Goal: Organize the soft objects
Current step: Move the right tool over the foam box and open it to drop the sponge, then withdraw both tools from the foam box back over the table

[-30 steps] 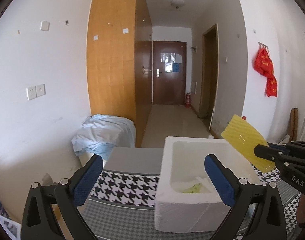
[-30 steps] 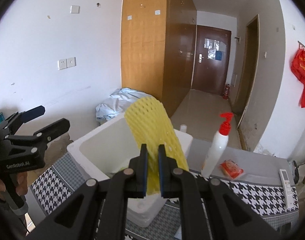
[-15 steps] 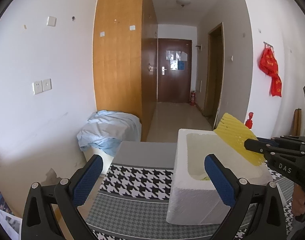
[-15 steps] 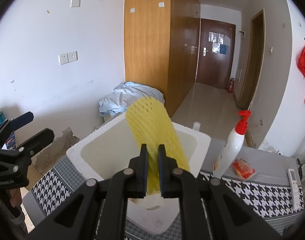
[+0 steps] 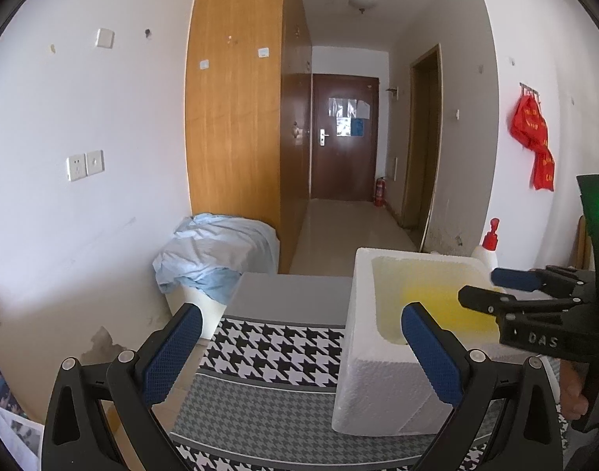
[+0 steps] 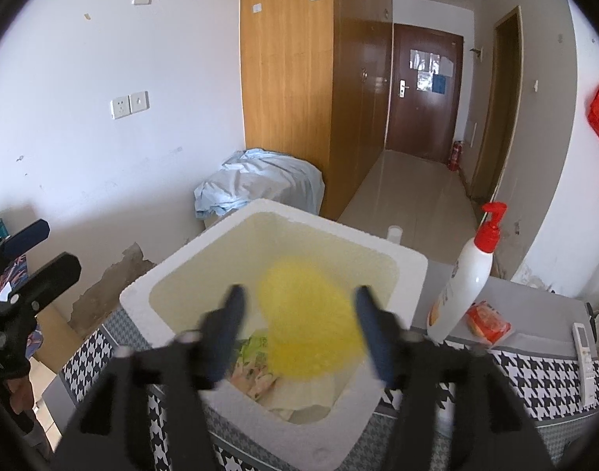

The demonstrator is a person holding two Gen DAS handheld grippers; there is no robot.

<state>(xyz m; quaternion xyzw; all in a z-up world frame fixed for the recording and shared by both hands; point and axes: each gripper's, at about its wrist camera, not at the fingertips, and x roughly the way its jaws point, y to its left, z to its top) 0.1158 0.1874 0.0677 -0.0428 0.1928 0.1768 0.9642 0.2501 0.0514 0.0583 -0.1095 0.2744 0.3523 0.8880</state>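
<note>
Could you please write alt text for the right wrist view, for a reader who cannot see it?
The right gripper, jaws opening, hangs over a white foam box as a blurred yellow foam net drops free between its fingers toward other soft items inside. A pump bottle stands on the table right of the box; the left gripper is at the left edge.
</note>
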